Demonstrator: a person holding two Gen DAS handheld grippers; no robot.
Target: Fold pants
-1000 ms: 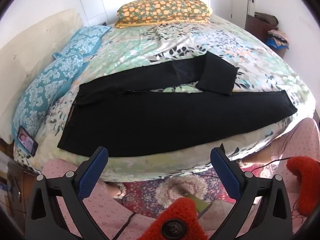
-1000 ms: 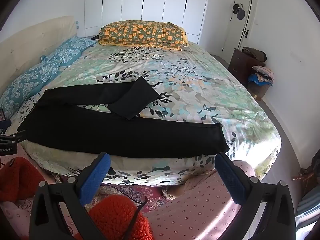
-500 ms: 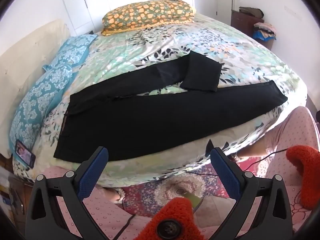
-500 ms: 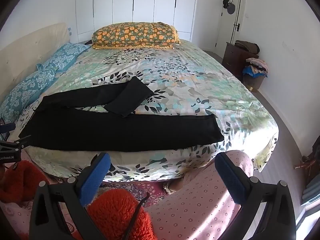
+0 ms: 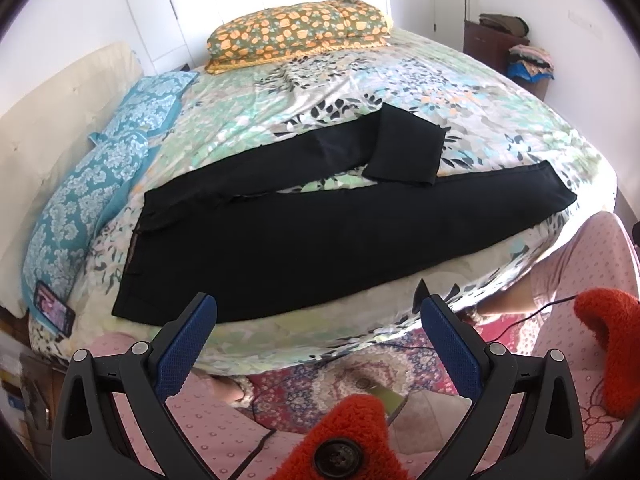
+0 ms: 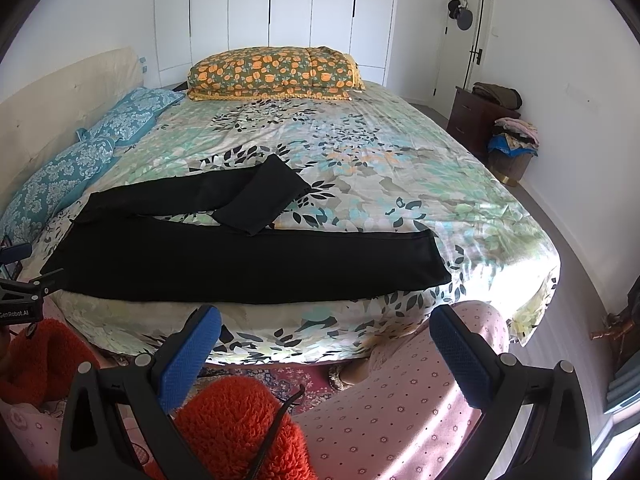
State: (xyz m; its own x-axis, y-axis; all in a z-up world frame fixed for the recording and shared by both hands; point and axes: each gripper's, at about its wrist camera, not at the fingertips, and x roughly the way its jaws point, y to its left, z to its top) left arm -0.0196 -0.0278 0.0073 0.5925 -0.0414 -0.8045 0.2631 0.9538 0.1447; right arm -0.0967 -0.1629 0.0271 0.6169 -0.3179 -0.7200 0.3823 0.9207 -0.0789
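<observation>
We hold our left gripper (image 5: 318,326) spread wide, gripping nothing and touching nothing, short of the bed's (image 5: 472,92) near edge. Our right gripper (image 6: 326,334) is spread just as wide, also empty, off that same edge. One pair of black pants (image 5: 320,228) lies flat on the bed along the near edge; one leg runs straight, the other is doubled back on itself. We count two blue pillows (image 5: 84,184) toward the headboard, one orange floral pillow (image 5: 300,36) at the bed's far side, and one phone (image 5: 54,309) at its corner.
</observation>
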